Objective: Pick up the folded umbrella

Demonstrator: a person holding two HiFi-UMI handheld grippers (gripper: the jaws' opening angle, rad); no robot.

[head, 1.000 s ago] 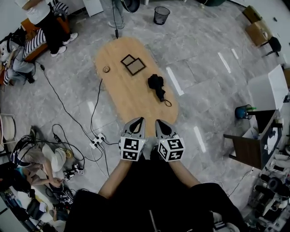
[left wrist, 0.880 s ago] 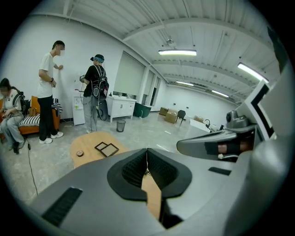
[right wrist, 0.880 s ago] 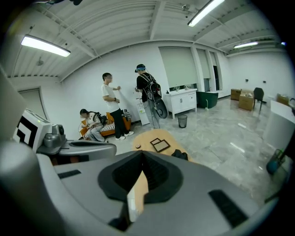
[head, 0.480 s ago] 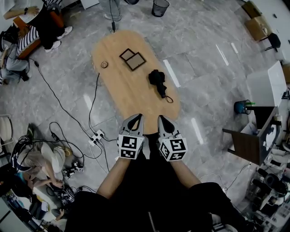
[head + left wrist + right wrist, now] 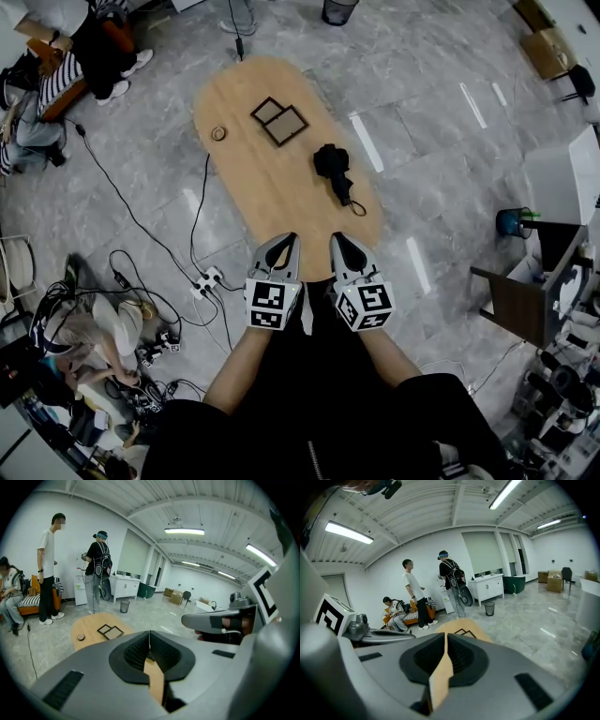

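Head view: left gripper [image 5: 285, 244], right gripper [image 5: 340, 244] closed, empty, at near table [image 5: 272, 192] end; folded umbrella [image 5: 330, 163] by right edge.

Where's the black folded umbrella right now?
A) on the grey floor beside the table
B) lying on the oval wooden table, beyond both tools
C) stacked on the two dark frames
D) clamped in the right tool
B: in the head view the black folded umbrella lies on the oval wooden table near its right edge, well beyond the left tool and right tool, both shut and empty.
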